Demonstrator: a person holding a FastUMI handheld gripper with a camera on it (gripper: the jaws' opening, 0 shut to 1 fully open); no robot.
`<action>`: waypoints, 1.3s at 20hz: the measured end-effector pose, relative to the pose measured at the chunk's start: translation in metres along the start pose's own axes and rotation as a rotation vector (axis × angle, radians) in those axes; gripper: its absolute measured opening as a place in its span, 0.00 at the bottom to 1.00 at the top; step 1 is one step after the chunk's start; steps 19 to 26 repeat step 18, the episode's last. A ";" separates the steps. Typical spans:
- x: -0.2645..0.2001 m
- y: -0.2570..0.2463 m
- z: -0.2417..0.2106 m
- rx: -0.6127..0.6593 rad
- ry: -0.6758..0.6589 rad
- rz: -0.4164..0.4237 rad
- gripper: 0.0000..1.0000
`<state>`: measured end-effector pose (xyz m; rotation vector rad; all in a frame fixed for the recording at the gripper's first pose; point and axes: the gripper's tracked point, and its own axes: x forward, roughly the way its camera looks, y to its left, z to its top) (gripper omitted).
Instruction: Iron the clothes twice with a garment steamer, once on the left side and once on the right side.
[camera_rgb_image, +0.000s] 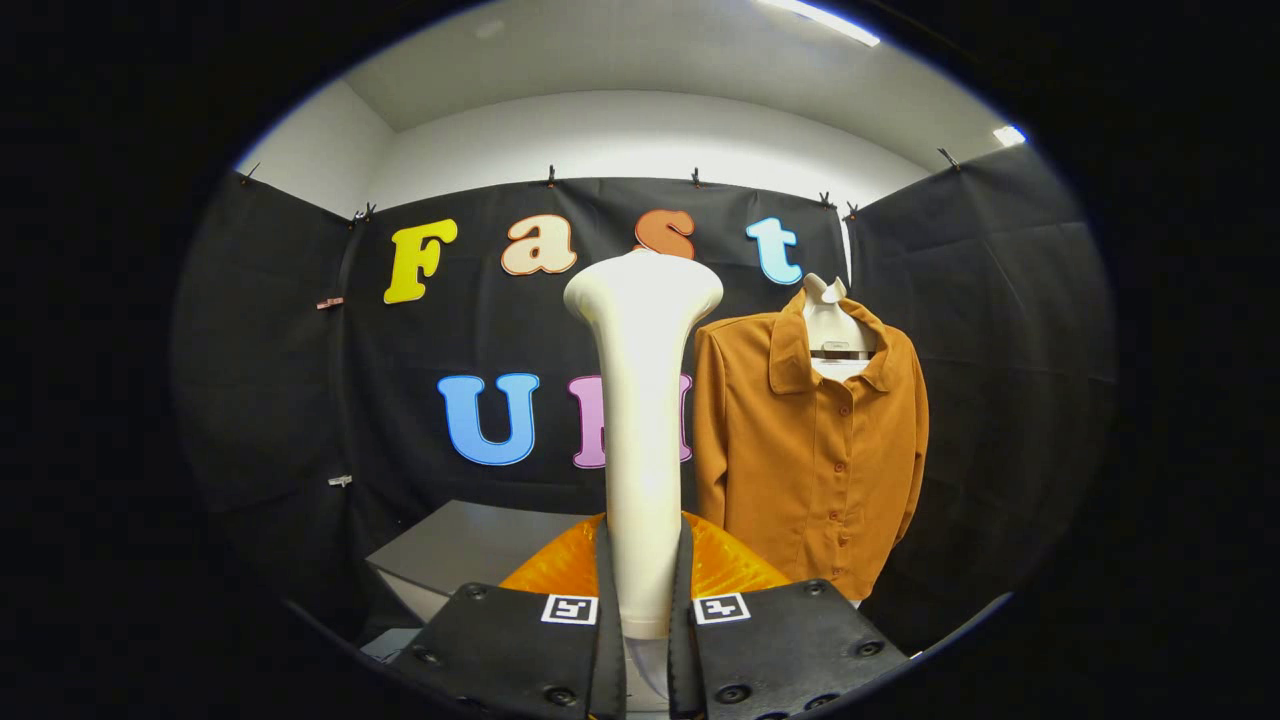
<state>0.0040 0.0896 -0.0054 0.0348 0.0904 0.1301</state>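
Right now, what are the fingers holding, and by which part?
The garment steamer, upright, gripped by the lower end of its handle between both fingers.

Steamer (642, 400) smooth matt plastic; shirt (810, 450) soft matt cloth.

The gripper (645, 610) shows at the bottom centre of the frame, its two fingers (520, 640) pointing up and forward side by side. The jaws stand nearly closed, each pressing a side of the garment steamer's handle (640, 430), which rises upright from the narrow gap between them. Both fingers sit level with each other, neither tilted to one side.
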 end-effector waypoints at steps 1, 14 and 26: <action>-0.001 0.001 -0.001 0.000 0.002 0.001 0.20; -0.001 0.006 -0.005 -0.003 0.012 0.007 0.20; -0.001 0.009 -0.007 -0.002 0.017 0.011 0.20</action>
